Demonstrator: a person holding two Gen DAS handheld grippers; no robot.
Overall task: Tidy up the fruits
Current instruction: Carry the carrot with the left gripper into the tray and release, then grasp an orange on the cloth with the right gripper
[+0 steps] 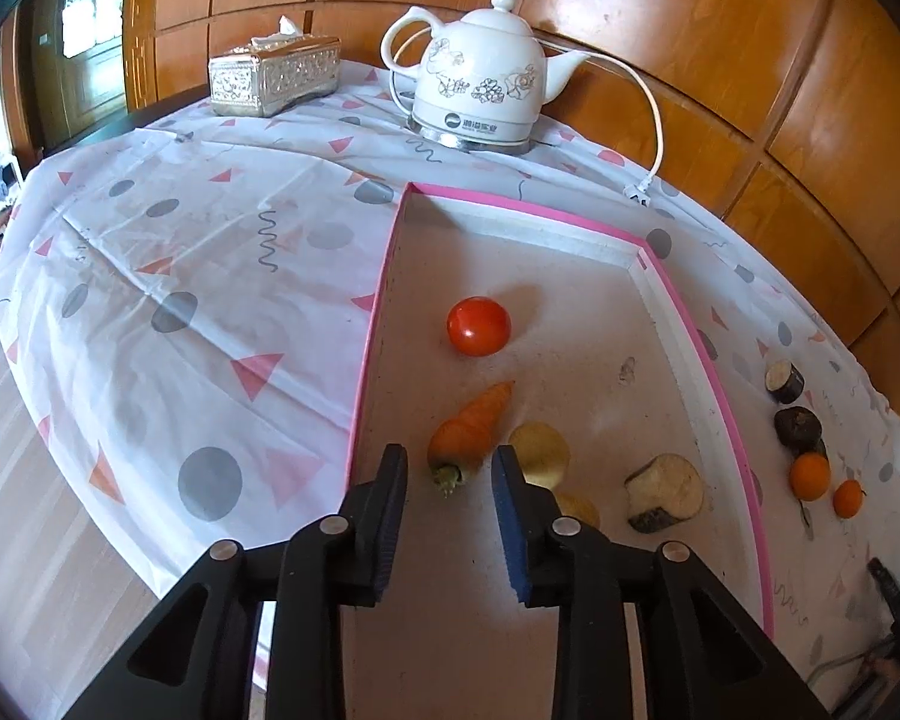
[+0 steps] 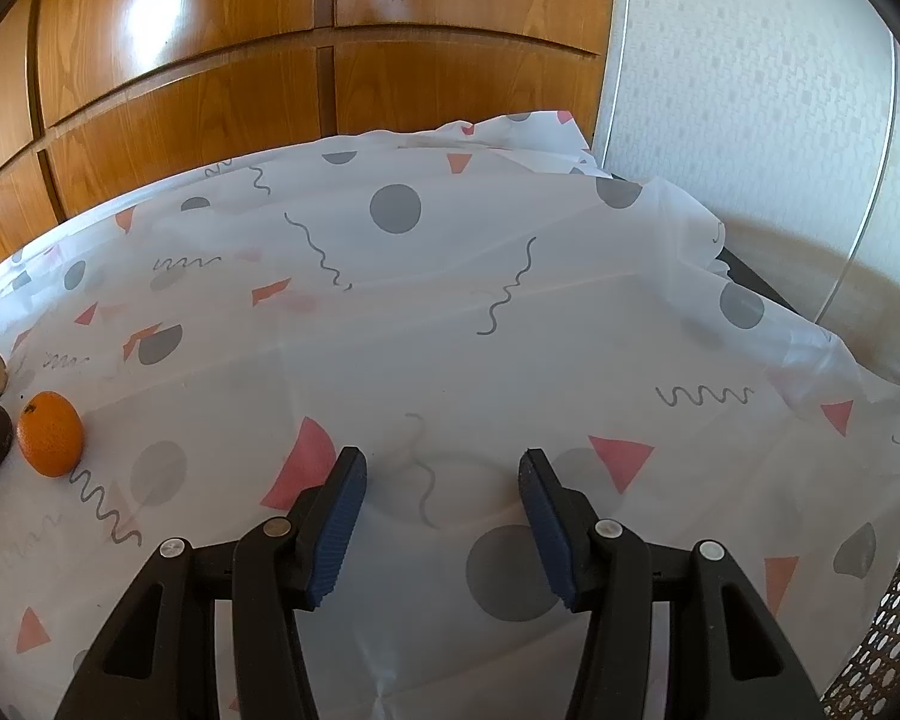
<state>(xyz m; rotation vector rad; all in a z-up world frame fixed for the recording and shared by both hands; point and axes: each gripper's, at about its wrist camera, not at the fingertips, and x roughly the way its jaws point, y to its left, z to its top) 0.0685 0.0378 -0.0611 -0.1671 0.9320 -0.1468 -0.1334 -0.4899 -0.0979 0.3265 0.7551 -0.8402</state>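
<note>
Hovering over the pink-rimmed tray (image 1: 699,324), left gripper (image 1: 449,462) has jaws slightly apart, empty; carrot (image 1: 471,432) lies just ahead between them, tip pointing away. Right gripper (image 2: 444,468), parted and empty, sits well right of the orange (image 2: 50,434).

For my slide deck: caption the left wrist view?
Left gripper open above carrot in pink-rimmed tray, tomato beyond.
</note>
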